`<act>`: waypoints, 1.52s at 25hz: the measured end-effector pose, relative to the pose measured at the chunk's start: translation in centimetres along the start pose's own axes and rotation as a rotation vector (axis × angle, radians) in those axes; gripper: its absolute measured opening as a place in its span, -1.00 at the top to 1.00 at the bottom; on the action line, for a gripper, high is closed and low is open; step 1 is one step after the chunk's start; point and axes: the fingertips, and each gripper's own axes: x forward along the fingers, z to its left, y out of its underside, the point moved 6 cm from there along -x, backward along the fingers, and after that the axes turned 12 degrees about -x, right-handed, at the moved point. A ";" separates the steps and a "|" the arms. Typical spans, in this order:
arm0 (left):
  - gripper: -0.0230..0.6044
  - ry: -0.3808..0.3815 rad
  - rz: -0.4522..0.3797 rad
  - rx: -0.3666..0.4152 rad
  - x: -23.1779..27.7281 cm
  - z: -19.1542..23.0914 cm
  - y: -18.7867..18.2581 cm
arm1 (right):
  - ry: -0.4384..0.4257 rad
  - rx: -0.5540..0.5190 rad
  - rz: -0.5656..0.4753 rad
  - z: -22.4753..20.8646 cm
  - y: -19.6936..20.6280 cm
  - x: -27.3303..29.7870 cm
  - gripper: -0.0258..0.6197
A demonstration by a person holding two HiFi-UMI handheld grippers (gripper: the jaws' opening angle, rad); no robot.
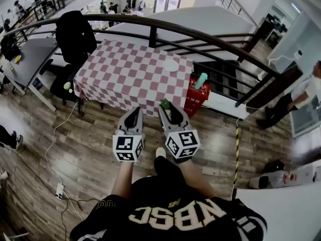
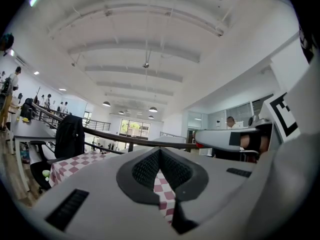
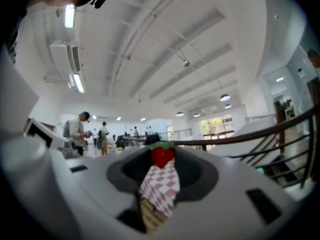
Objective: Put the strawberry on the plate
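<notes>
Wooden floor [image 1: 75, 149] lies under us and between us and the checked table [image 1: 125, 69]. The biggest risk, as we judge it, is the carry: anything that slips now lands on the planks, not the cloth. The white plate [image 1: 170, 65] sits toward the table's far side, close to the dark railing [image 1: 200, 36] and well apart from both tools. A release made too soon would leave the fruit on the cloth short of the plate, and a long reach could bring a tool against the rail. Our left gripper [image 1: 134, 110] has its jaws closed tip to tip with nothing in them. Our right gripper [image 1: 167, 106] has its jaws fairly wide yet clamped on the strawberry [image 3: 162, 155], pinched only at the very tips. So shallow a hold could let it roll out on a jolt, while squeezing harder could bruise it.
</notes>
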 end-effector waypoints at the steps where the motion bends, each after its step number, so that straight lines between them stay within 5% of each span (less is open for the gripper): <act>1: 0.90 0.000 0.001 0.004 0.6 0.1 0.0 | 0.001 0.000 0.002 -0.4 0.2 0.5 0.45; 16: 0.90 0.038 -0.019 0.107 18.9 0.7 -3.6 | 0.049 0.087 -0.066 -15.0 0.4 14.7 0.45; 28: 0.90 0.083 0.016 0.080 34.2 0.6 -0.8 | 0.120 0.085 -0.023 -27.7 4.1 21.4 0.45; 33: 0.90 0.057 0.086 0.046 37.0 3.7 1.7 | 0.138 0.132 0.078 -29.4 8.4 24.4 0.45; 38: 0.90 0.110 0.174 0.003 42.7 7.9 4.2 | 0.158 0.138 0.184 -30.7 12.6 28.4 0.45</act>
